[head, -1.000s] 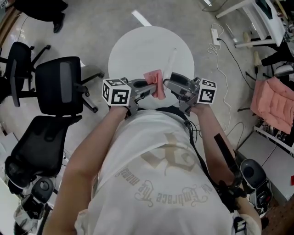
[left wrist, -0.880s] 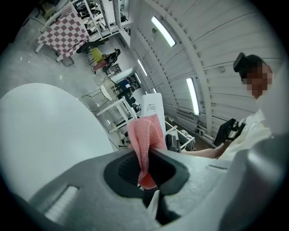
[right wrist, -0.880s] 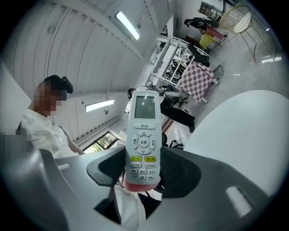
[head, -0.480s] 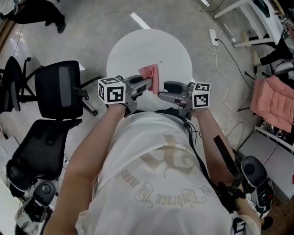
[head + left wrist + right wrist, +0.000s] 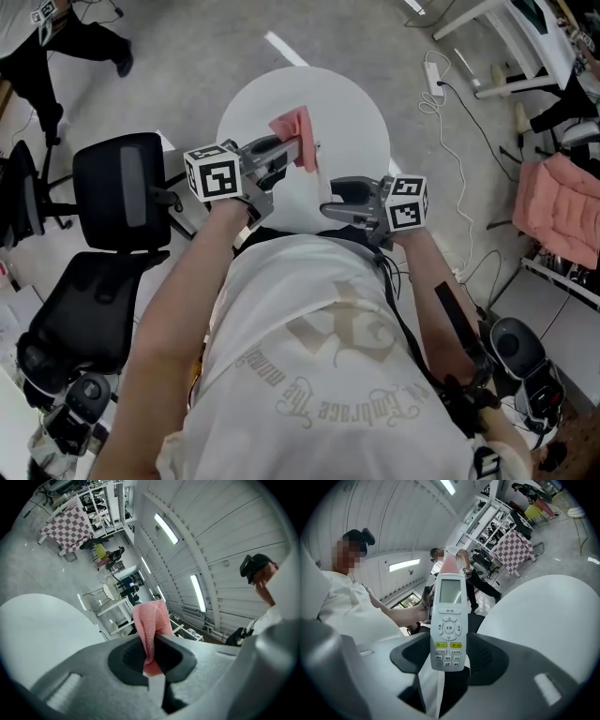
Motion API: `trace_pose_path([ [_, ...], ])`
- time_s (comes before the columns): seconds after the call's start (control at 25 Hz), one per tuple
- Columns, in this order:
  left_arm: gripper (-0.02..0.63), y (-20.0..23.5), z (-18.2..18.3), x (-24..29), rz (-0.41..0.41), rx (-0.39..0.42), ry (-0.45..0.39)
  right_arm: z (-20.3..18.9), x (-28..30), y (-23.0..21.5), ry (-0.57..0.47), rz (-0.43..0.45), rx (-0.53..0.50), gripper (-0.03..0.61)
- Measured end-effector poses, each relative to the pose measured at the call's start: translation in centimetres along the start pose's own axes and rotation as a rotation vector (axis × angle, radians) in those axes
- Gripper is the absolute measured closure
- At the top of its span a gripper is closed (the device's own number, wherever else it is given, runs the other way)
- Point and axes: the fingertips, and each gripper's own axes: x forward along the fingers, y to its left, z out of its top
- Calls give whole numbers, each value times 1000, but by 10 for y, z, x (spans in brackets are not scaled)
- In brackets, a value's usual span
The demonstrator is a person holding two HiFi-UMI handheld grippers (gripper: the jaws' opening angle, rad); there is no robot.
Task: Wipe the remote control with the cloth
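Note:
My left gripper [image 5: 296, 148] is shut on a pink cloth [image 5: 292, 126], which hangs folded from its jaws [image 5: 151, 629] above the round white table [image 5: 352, 103]. My right gripper [image 5: 326, 200] is shut on the lower end of a white remote control [image 5: 449, 620], held upright with its screen and buttons facing the camera. In the head view the remote [image 5: 317, 167] shows edge-on as a thin white strip just right of the cloth. A pink tip of the cloth [image 5: 449, 563] shows behind the remote's top; I cannot tell whether they touch.
Two black office chairs [image 5: 122, 187] stand left of the table. A power strip with a cable [image 5: 438, 70] lies on the floor at the right, near a pink cushion [image 5: 562, 211]. Another person [image 5: 37, 47] stands at the top left.
My left gripper has carried the cloth up and to the left, farther over the table. The right gripper with the remote has shifted left and slightly nearer my body.

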Motion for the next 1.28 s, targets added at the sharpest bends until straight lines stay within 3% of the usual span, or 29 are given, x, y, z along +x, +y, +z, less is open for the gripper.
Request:
trace_pose_path([
  [0.36, 594, -5, 14, 11, 4, 8, -7, -4, -7, 1, 44, -5, -41, 330],
  [0.64, 595, 0, -5, 10, 26, 15, 43, -8, -3, 3, 48, -6, -61, 330],
  [0.84, 595, 6, -17, 15, 35, -17, 52, 3, -8, -2, -18, -17, -60, 330],
  [1.28, 595, 10, -67, 41, 81, -55, 157, 38, -36, -11, -166, -10, -17, 330],
])
